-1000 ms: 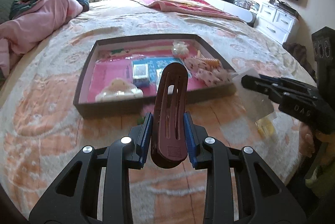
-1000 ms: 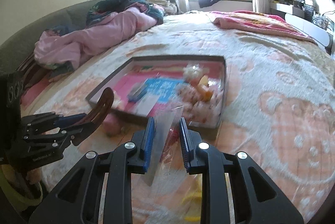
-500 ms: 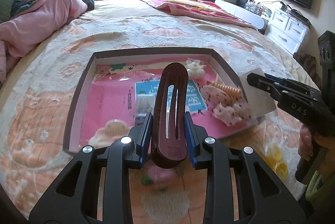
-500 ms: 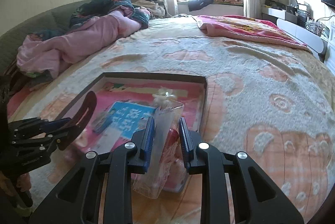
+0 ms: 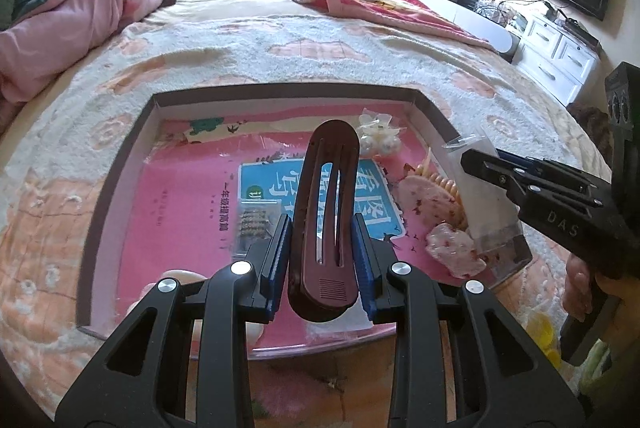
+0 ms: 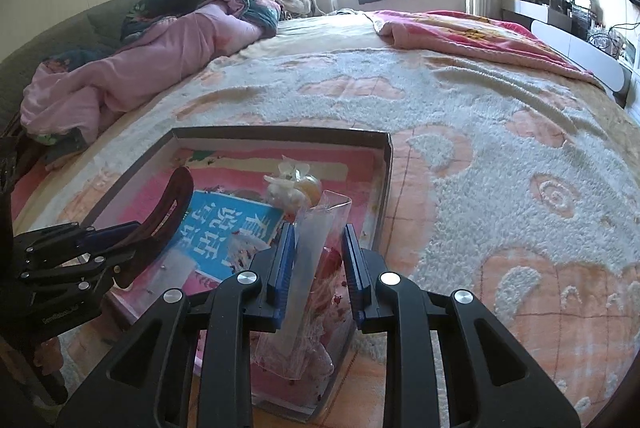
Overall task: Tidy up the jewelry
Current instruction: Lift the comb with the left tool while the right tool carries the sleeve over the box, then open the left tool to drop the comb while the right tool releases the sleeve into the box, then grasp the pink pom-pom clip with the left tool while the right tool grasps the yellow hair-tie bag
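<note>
Left gripper (image 5: 322, 252) clamped on one dark maroon hair clip (image 5: 328, 204): long, oval-ended, glossy plastic, two lengthwise slots, small ribbed patch at near end. Clip points away from the camera, held above the middle of the tray (image 5: 120, 164). Right gripper (image 6: 316, 260) closed narrow on one clear plastic bag (image 6: 316, 240), thin, flat, creased, hanging over the tray's right edge. Tray: one, shallow, dark rim, sits on the bed blanket (image 5: 280, 44), floor covered by a pink booklet (image 5: 180, 196) with blue panel. Inside: one white pearl-and-bow piece (image 5: 378, 140) near far right corner, one orange ridged comb (image 5: 444, 188) at right edge, two pink speckled fabric pieces (image 5: 420, 192) beside the comb, one small clear packet (image 5: 258, 218) near centre. Exact count of the small items at the near left corner can't be told.
</note>
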Tool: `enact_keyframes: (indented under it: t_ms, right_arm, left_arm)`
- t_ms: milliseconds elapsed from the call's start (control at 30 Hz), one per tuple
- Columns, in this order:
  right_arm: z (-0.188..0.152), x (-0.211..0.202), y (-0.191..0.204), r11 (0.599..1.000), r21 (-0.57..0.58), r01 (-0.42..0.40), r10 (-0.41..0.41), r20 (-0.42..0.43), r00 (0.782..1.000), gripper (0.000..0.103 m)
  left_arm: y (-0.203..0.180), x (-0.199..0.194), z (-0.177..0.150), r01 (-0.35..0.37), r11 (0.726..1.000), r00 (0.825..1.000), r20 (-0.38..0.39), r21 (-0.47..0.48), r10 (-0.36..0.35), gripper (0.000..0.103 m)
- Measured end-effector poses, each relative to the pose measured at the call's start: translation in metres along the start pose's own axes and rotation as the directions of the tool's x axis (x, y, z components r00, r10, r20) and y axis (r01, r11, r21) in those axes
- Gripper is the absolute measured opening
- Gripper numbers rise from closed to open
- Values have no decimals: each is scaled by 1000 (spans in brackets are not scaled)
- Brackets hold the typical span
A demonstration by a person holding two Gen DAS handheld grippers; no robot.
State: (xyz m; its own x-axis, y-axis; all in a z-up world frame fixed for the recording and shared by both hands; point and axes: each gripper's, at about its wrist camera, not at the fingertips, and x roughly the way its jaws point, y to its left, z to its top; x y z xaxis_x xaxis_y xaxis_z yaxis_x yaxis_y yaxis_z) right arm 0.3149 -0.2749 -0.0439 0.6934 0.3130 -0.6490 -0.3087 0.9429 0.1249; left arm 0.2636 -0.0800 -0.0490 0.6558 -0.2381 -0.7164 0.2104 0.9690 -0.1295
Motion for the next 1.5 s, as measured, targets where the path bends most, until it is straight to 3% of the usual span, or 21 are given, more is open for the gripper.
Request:
enact_keyframes:
  t_ms: [200, 467, 633, 800, 933, 1000, 1500]
  right_arm:
    - [-2, -1, 0, 1000, 8, -5, 5, -3, 1000, 28]
    - [-5, -13, 4, 1000, 1, 31, -31, 32, 999, 53]
    - [-8, -30, -1, 999, 19, 46, -47, 65, 997, 65]
    - [-12, -49, -6, 998, 37, 51, -54, 89, 995, 70]
    - [-19, -63, -4, 997, 38, 59, -63, 101, 993, 74]
    - [-22, -69, -2, 998, 35, 56, -60, 104, 993, 76]
    - [-50, -99, 17, 998, 37, 43, -47, 116, 992, 80]
  left_arm:
    - [2, 6, -5, 7, 1000, 1000, -16, -13, -8, 23]
    - [7, 0, -7, -10, 1000, 1000, -7, -19, 10, 23]
    - [9, -12, -9, -22, 1000, 1000, 18, -14, 23, 38]
    - [8, -22, -14, -32, 999, 999, 37, -6, 32, 53]
    - [8, -36, -22, -36, 999, 998, 60, -11, 37, 56]
    - [8, -42, -27, -35, 999, 997, 70, -11, 36, 64]
    - [15, -78, -60, -69, 997, 992, 104, 15, 67, 79]
